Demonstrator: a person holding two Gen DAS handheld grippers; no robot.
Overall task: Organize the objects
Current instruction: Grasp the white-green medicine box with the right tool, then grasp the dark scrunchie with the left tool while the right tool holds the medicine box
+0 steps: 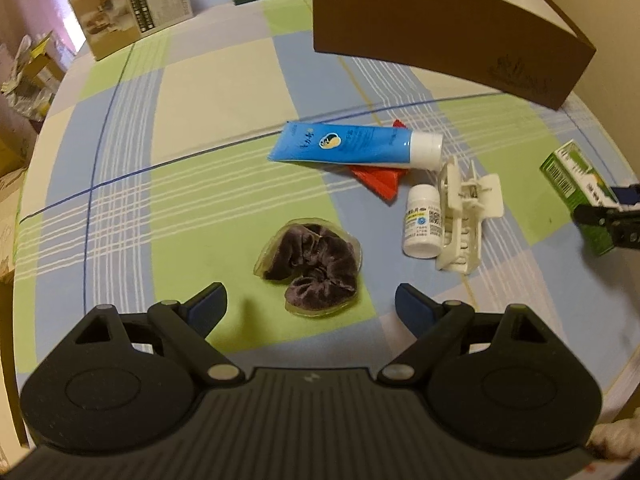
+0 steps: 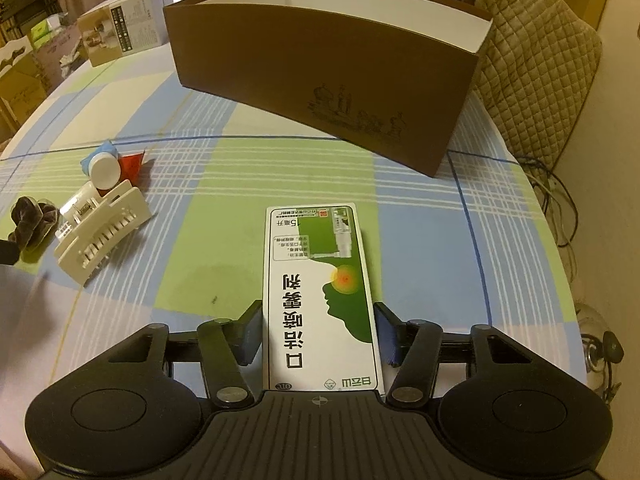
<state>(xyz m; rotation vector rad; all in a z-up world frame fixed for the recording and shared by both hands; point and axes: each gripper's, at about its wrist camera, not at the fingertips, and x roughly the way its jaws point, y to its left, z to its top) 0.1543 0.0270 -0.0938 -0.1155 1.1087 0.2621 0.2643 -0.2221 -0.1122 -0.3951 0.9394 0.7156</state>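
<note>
Right gripper [image 2: 318, 336] clamped on medicine carton [image 2: 322, 296] for boxing; left gripper [image 1: 311, 304] wide, empty, over scrunchie [image 1: 310, 266].

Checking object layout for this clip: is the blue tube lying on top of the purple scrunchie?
No. In the left wrist view the blue tube rests on a red packet, apart from the purple scrunchie.

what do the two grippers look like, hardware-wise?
Both match: the left gripper and right gripper have black ribbed bodies, round side housings, triangular cutouts, silver pivot pins and black linkage arms. Finger pads are dark blue. No cables or sleeves visible.
</note>
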